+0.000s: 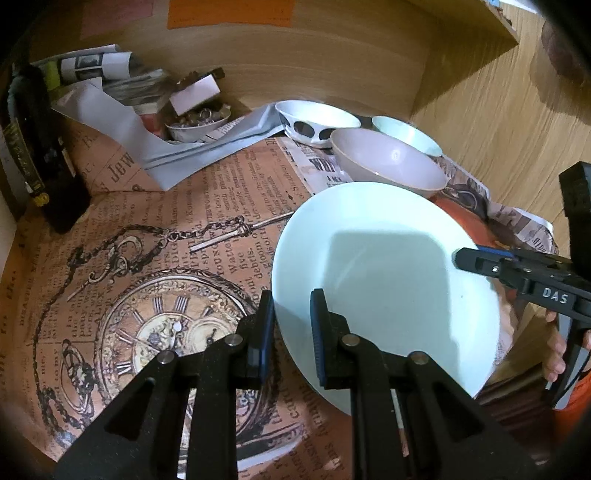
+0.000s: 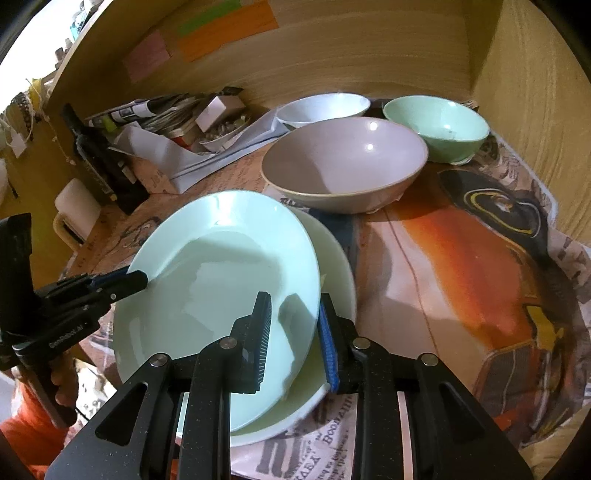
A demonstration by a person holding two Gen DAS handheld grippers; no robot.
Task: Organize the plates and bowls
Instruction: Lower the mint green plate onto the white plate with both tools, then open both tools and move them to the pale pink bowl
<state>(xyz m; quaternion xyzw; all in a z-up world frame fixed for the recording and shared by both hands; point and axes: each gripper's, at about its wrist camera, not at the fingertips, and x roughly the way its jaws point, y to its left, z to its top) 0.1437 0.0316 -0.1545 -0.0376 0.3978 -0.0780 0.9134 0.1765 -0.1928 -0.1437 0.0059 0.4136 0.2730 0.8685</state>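
Both grippers' fingers clench opposite rims of one mint plate.
Left gripper and right gripper hold it tilted above a white plate.

Black left gripper and right gripper, blue ribbed pads, silver pins, white lettering; orange sleeve.

A wood-grain back wall carries orange, green and pink paper notes at far left. A matching side panel closes the right, and vintage newsprint covers the surface under warm, dim light.
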